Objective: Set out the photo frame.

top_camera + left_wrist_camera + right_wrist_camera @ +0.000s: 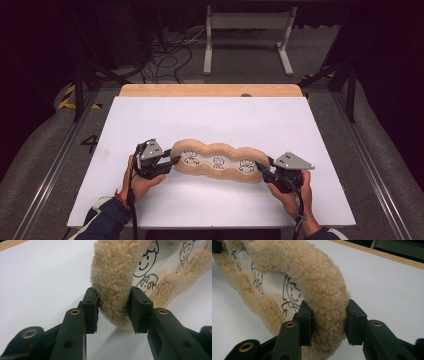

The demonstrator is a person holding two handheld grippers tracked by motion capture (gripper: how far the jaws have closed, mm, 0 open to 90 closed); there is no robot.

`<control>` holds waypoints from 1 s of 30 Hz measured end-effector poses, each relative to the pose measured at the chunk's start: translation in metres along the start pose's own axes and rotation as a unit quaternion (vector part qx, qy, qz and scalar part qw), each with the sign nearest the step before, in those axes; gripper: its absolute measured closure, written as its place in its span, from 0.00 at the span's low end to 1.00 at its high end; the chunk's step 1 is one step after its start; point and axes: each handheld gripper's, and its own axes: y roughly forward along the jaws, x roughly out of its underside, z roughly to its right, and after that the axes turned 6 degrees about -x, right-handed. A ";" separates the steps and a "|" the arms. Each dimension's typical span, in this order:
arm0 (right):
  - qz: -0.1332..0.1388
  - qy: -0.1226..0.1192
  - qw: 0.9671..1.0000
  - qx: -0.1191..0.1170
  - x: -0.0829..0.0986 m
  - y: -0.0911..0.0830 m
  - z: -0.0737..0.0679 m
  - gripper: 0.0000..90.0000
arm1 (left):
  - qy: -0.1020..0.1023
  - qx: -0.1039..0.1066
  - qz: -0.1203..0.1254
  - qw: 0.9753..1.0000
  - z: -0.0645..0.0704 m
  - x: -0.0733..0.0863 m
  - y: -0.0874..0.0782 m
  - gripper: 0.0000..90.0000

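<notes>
Centrally on the white table (150,200), a fleece-rimmed cartoon-print mat (218,162) is pinched at its left end by the left gripper (172,161) and at its right end by the right gripper (263,169). Arguably, uneven pulling could let the plush rim slip from a jaw, and the mat would sag. No container is visible, and nothing rests on the mat.

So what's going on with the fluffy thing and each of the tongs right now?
Fluffy tan mat: lying flat on the white table, stretched lengthwise, cartoon-figure side up, gripped at both ends.
Left tongs: shut on the mat's fuzzy rim at its left end.
Right tongs: shut on the mat's fuzzy rim at its right end.
Cartoon figures: three in a row, all uncovered.
</notes>
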 end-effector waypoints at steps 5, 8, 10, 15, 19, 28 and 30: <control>0.000 -0.003 1.000 -0.002 -0.002 0.003 -0.001 0.69 | -0.002 -0.001 0.001 1.000 0.001 0.003 -0.004 0.70; -0.006 -0.012 1.000 -0.004 -0.005 0.004 0.000 0.69 | -0.008 -0.001 0.002 1.000 0.001 0.005 -0.006 0.70; -0.008 -0.011 1.000 -0.005 -0.007 0.006 0.001 0.67 | -0.006 -0.001 0.003 1.000 0.001 0.005 -0.006 0.69; -0.008 -0.014 1.000 -0.014 -0.007 0.008 0.004 0.64 | -0.010 0.000 0.007 1.000 0.002 0.007 -0.008 0.69; -0.011 -0.018 1.000 -0.014 -0.008 0.009 0.006 0.54 | -0.007 -0.008 0.010 1.000 0.005 0.009 -0.009 0.69; 0.008 -0.019 1.000 -0.017 -0.003 -0.015 0.009 0.51 | -0.016 -0.005 0.048 0.999 0.002 0.012 -0.029 0.54; 0.016 -0.018 0.999 -0.020 0.000 -0.022 0.009 0.55 | -0.008 -0.005 0.055 0.998 0.001 0.012 -0.032 0.54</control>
